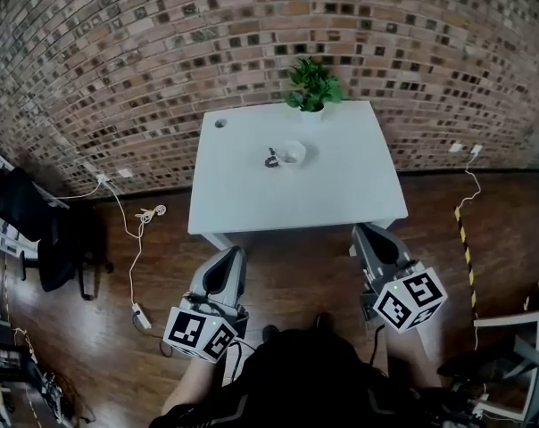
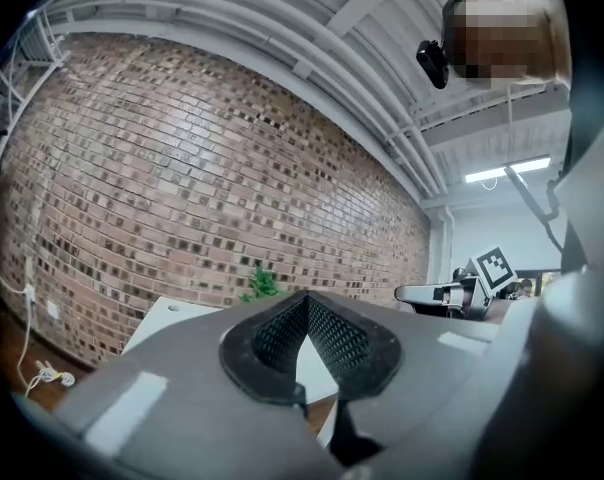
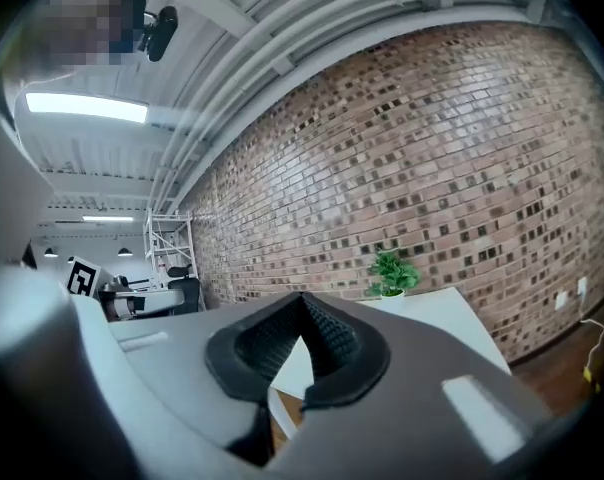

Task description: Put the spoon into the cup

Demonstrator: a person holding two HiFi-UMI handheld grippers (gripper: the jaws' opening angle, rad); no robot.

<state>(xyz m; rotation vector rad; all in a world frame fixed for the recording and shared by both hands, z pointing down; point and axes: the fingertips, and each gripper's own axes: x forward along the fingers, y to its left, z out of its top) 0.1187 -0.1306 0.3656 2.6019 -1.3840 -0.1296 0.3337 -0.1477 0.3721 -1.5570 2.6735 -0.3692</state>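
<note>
On the white table [image 1: 252, 203] in the head view a white cup [image 1: 291, 154] stands near the middle, with a small dark spoon [image 1: 271, 160] lying just left of it. Both grippers hang over the wooden floor in front of the table, well short of the cup. My left gripper [image 1: 226, 267] is shut with nothing between its pads; its own view shows the jaws [image 2: 304, 318] closed at the tips. My right gripper [image 1: 370, 241] is also shut and empty, its jaws [image 3: 304, 318] meeting. Cup and spoon are hidden in both gripper views.
A potted green plant [image 1: 312, 86] stands at the table's far edge against the brick wall [image 1: 118, 61]. A round hole [image 1: 220, 122] marks the table's far left corner. Cables [image 1: 136, 230] lie on the floor to the left, a dark chair [image 1: 37, 230] beyond them.
</note>
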